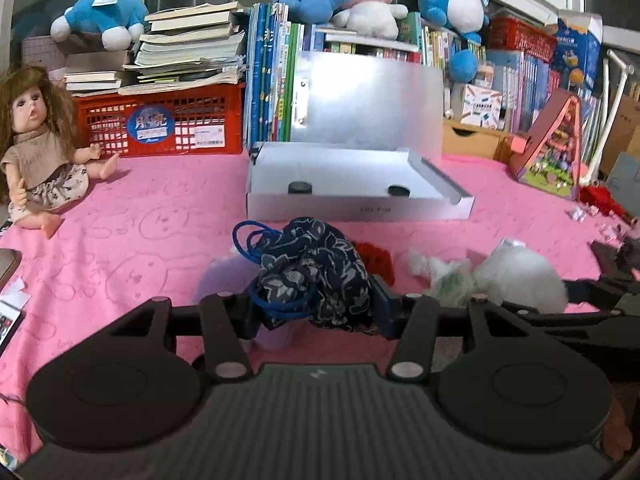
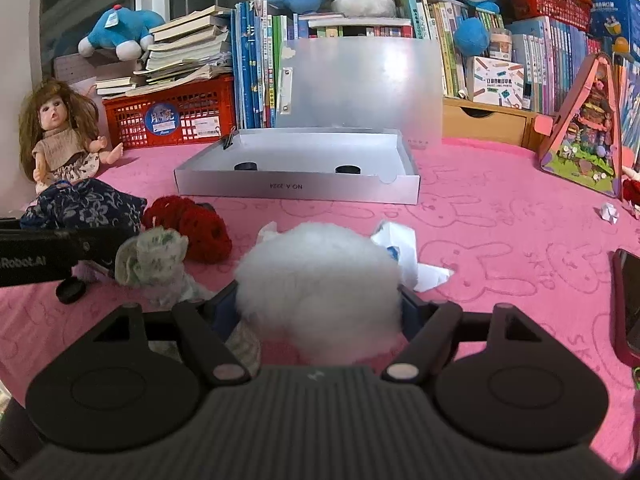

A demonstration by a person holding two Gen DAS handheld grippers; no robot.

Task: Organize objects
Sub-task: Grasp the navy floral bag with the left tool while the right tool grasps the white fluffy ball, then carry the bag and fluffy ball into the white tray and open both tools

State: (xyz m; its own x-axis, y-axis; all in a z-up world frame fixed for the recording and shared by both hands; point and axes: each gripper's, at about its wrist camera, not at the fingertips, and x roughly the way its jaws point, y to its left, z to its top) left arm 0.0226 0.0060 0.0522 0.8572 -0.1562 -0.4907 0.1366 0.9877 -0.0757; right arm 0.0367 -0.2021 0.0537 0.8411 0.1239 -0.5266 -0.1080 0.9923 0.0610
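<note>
Holding the navy floral pouch (image 1: 316, 276) in your left gripper (image 1: 316, 312) and the white fluffy ball (image 2: 320, 280) in your right gripper (image 2: 320, 316), both closed, you'd packed nothing; the far white box (image 2: 296, 192) sat nearly empty, red yarn piece (image 2: 192, 228) left.

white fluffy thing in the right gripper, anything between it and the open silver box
Nothing visible blocks it. The right gripper is closed on the white fluff, and only bare pink cloth lies between it and the box. The red yarn sits off to the left.
</note>
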